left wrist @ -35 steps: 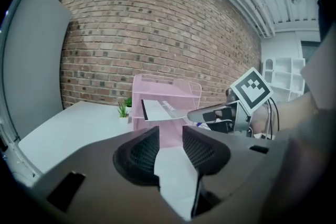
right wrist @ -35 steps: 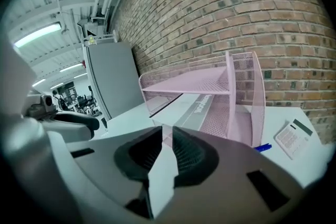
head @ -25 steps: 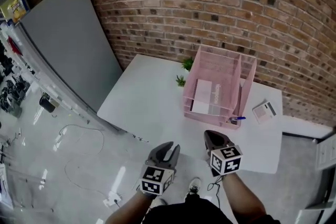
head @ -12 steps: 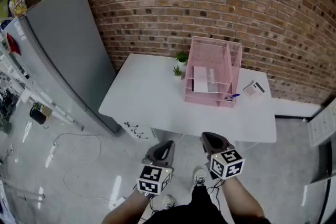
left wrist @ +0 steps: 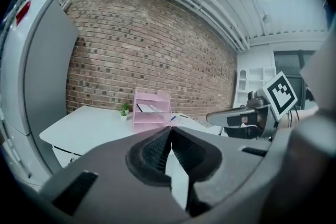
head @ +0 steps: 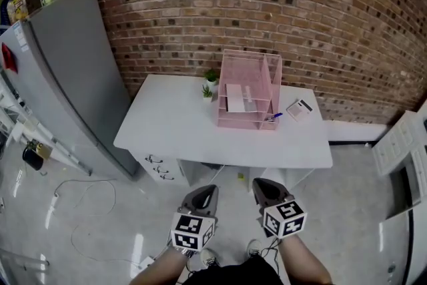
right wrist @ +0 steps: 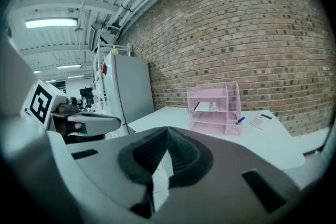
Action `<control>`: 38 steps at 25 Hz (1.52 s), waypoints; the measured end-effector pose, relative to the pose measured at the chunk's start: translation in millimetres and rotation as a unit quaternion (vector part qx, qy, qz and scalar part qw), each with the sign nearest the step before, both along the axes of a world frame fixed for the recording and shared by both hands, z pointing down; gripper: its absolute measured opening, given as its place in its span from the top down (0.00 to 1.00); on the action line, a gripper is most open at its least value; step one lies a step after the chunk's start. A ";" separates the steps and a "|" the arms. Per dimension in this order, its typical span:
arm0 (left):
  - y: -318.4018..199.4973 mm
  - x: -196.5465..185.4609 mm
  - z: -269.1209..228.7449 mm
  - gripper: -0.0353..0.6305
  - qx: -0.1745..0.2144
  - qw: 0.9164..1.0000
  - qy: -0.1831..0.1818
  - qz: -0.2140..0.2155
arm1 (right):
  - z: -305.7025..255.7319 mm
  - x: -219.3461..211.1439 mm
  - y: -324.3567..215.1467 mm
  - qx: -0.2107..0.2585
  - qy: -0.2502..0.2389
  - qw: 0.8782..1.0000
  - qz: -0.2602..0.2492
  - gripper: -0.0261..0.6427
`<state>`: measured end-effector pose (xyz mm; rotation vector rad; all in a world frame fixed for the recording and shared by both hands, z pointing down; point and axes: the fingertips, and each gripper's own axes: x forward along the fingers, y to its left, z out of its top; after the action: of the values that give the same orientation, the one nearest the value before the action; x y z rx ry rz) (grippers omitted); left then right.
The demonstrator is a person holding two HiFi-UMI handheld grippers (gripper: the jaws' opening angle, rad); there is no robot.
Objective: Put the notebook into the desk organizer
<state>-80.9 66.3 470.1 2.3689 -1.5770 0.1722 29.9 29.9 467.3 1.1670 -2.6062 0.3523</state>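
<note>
The pink mesh desk organizer [head: 255,87] stands at the back of the white desk [head: 173,130], against the brick wall. A white notebook [head: 235,98] lies flat on one of its shelves. Both grippers hang far from the desk, over the floor at the bottom of the head view. My left gripper [head: 208,191] is shut with nothing in it, and my right gripper [head: 260,185] is also shut and empty. The left gripper view shows the organizer [left wrist: 151,108] far ahead beyond the closed jaws. The right gripper view shows the organizer [right wrist: 214,107] the same way.
A blue pen [head: 275,117] and a small white pad [head: 299,109] lie right of the organizer. Two small green plants [head: 209,83] stand to its left. A tall grey cabinet [head: 60,70] stands left of the desk, with cables [head: 80,210] on the floor.
The person has stepped back, so the desk and organizer now look smaller and farther off. The left jaws went from slightly apart to closed.
</note>
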 end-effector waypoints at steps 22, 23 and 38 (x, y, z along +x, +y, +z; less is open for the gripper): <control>21.5 115.6 -12.0 0.94 -0.006 0.999 -0.011 -0.032 | -9.0 102.3 22.9 0.000 -0.039 0.998 -0.044 0.96; 23.5 118.8 -15.1 0.94 -0.003 0.999 -0.012 -0.033 | -11.3 104.5 24.5 0.001 -0.039 0.998 -0.046 0.96; 43.6 131.7 -29.6 0.94 0.016 0.999 -0.004 -0.043 | -26.9 114.0 47.5 0.017 -0.031 0.997 -0.063 0.96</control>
<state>50.8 109.9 440.5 2.3218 -1.6934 0.1401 143.9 77.3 440.4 1.0121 -2.7327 0.3233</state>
